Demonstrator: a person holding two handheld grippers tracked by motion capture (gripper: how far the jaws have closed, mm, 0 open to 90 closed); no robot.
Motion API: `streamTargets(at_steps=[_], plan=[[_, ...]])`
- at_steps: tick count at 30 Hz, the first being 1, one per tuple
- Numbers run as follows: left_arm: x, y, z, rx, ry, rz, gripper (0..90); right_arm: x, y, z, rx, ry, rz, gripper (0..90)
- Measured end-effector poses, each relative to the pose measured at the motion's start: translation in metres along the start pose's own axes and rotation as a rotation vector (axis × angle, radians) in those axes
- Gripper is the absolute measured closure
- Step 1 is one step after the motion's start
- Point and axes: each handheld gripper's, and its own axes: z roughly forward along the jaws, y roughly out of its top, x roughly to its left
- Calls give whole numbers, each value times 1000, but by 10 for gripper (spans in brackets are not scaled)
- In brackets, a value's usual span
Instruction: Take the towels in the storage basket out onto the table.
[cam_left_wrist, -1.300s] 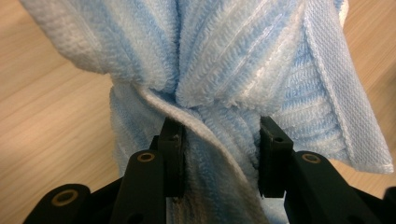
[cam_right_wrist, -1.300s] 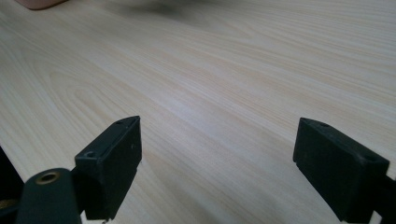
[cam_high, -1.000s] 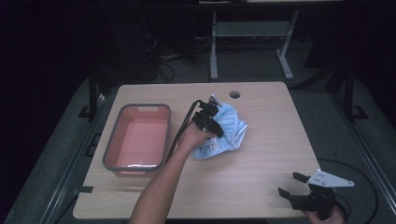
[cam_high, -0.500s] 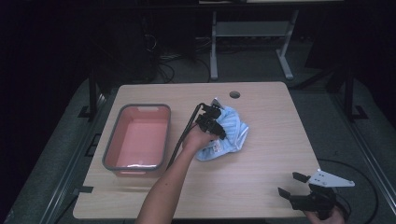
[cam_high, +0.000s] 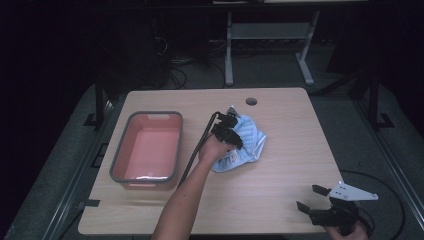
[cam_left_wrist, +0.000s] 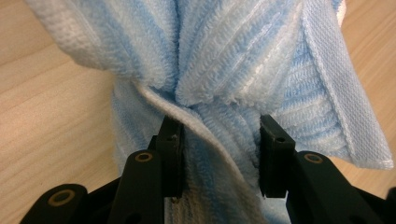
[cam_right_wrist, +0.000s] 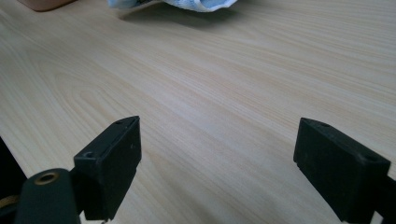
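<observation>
A crumpled light-blue towel (cam_high: 247, 142) lies near the middle of the wooden table (cam_high: 280, 200). My left gripper (cam_high: 231, 131) is shut on the towel, a bunched fold pinched between its jaws. Seen from the left gripper view, the towel (cam_left_wrist: 224, 70) bulges above the left gripper (cam_left_wrist: 219, 158), whose two pads press into the cloth from both sides. My right gripper (cam_high: 309, 198) rests at the table's near right corner, open, with nothing between its jaws. In the right gripper view the right gripper (cam_right_wrist: 217, 163) stands wide over bare wood, the towel (cam_right_wrist: 187, 4) far off at the top edge.
A pink bin with a grey rim (cam_high: 120, 165) stands on the table's left side, its inside bare. A round cable hole (cam_high: 251, 101) sits near the far edge. Beyond the table are metal stand legs (cam_high: 229, 55) and dark floor.
My left hand has sunk a little with the towel, which now lies lower and flatter on the table. My right gripper has kept still.
</observation>
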Motion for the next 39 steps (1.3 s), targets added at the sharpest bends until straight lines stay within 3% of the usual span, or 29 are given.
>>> streamTargets(at_steps=[10,13,15,22,25,33,39], plan=[[-8,-5,9,-9,0,2,549,1,1,1,3,0,-1,145],[-7,-7,10,-9,-12,-14,475,2,1,1,2,1,-4,146],[-7,-7,10,3,-46,-7,397,2,0,2,4,-1,2,146],[-7,-11,9,-24,-58,-21,335,3,1,2,5,2,4,145],[-6,-14,5,-28,-47,-8,304,3,2,3,7,4,-2,145],[-1,-25,-11,-98,-97,-33,291,4,2,5,14,4,4,145],[2,-36,-25,-133,-106,-29,282,3,3,7,16,-1,-2,145]])
